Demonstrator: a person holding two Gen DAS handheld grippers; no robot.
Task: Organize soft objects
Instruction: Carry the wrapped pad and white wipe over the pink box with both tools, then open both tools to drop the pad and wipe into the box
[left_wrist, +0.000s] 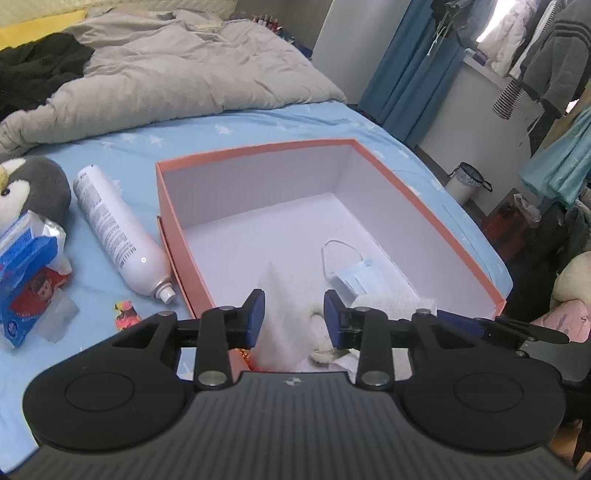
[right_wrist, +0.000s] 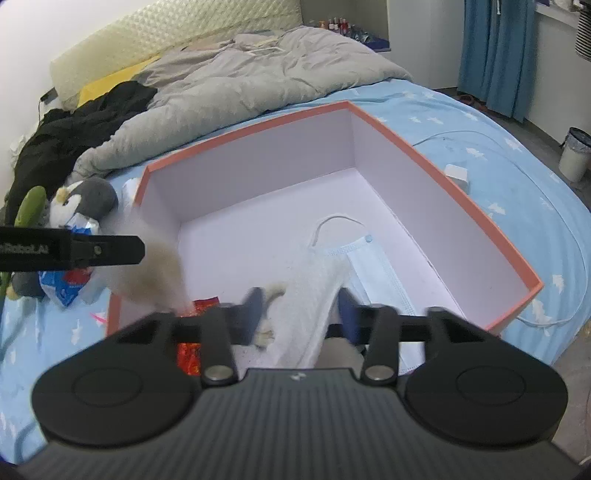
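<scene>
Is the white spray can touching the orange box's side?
Apart. The left wrist view shows blue sheet between the spray can and the orange box wall along its length, narrowing near the nozzle.

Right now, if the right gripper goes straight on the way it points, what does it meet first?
Most likely the white cloth lying between the open fingers of the right gripper, inside the orange box; depth is unclear.

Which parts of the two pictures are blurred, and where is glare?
Right wrist view: the right hand-held gripper and white cloth are motion-blurred. Left wrist view: mostly sharp; the window is overexposed, with a small highlight on the spray can.
</scene>
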